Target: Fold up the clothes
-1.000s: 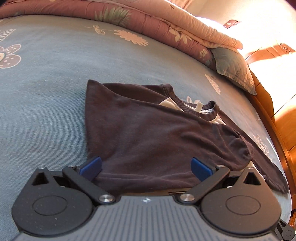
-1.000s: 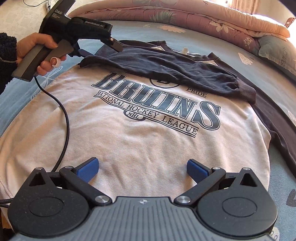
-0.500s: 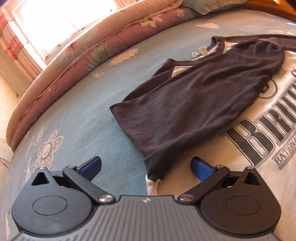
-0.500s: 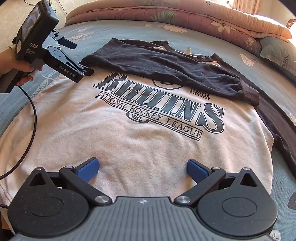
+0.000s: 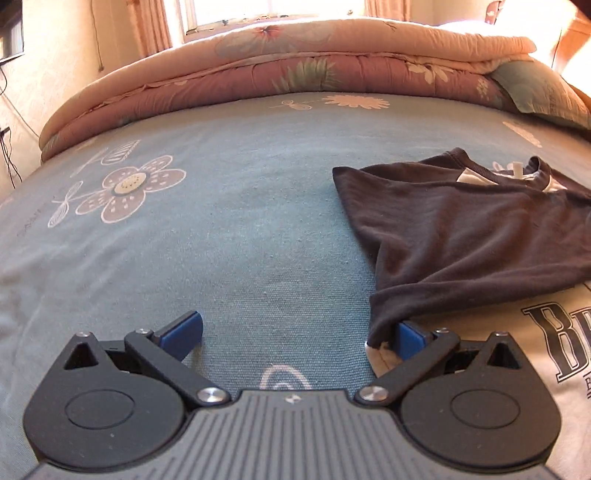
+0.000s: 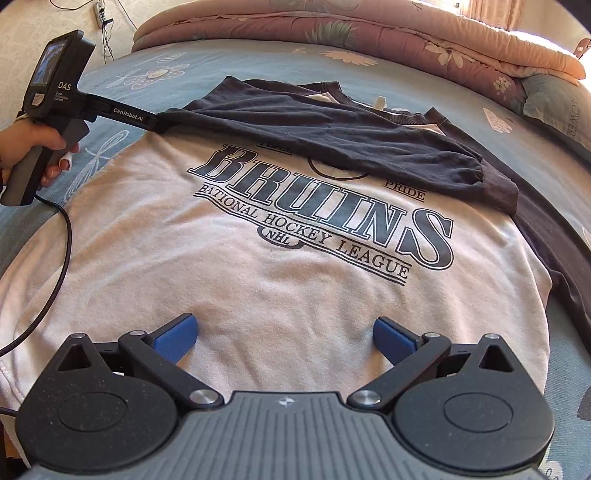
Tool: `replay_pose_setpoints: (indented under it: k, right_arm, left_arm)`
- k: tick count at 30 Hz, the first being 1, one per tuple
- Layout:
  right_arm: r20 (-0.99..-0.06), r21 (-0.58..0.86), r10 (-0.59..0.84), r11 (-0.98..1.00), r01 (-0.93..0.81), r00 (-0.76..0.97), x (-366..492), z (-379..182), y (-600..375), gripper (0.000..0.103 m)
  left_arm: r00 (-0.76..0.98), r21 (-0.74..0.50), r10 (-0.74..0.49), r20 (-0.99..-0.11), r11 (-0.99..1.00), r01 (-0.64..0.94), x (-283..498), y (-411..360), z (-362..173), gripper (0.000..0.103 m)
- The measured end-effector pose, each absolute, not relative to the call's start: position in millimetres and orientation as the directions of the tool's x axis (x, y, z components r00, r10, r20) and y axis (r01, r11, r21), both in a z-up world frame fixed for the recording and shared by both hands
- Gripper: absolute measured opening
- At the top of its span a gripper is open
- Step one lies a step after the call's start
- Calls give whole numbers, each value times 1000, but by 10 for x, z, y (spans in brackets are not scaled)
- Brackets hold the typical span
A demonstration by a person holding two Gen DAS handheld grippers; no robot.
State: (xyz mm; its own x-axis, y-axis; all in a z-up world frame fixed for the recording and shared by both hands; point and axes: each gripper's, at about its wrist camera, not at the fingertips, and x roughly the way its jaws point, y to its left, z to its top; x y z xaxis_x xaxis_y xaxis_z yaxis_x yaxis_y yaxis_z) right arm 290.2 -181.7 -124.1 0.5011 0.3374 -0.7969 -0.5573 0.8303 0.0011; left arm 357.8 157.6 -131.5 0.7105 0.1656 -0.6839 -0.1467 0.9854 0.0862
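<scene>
At the far left of the right wrist view a hand (image 6: pixel 26 144) grips the handle of the left gripper (image 6: pixel 157 123), whose black cable (image 6: pixel 55 266) loops down over the bed sheet (image 6: pixel 207 62) and the shirt's edge. That gripper's tip meets the folded shoulder corner of the shirt (image 6: pixel 258 288), a white-bodied raglan with dark sleeves and a "Bruins, National Hockey League" print, lying flat on the blue flowered sheet. In the left wrist view the left gripper (image 5: pixel 295 334) has its blue fingers (image 5: pixel 183 328) spread wide: the left one rests over bare bed sheet (image 5: pixel 221 221), while the right one touches the corner where the dark sleeve (image 5: pixel 461 236) meets the white body, and nothing is pinched between them. The dark sleeve (image 6: pixel 332 133) is folded across the chest, its cuff lying just right of the word "Pride" and hiding the top of the print. Further right, the other sleeve (image 6: pixel 554 243) runs along the shirt's edge toward the lower right. The right gripper (image 6: pixel 284 338) hovers low over the white hem area, blue fingers (image 6: pixel 393 338) wide apart and holding nothing. Behind the shirt, a folded pink floral quilt (image 6: pixel 369 33) lies along the far side of the bed, with a pillow (image 6: pixel 554 99) at its right end.
</scene>
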Motion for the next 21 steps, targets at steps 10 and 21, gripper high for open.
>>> replay_pose_setpoints:
  k: [10,21]
  right_arm:
    - [-797,-4,338,826,-564,501,2882,-1231,-1795,103]
    - [-798,-3,342,822,-570,497,2886,-1233,-1747,103]
  left_arm:
    - [730,41,61,-680,998,-45,3464,1378,-771,102]
    - [683,-146,-162,-713,986,82,3896,917,-1124,68]
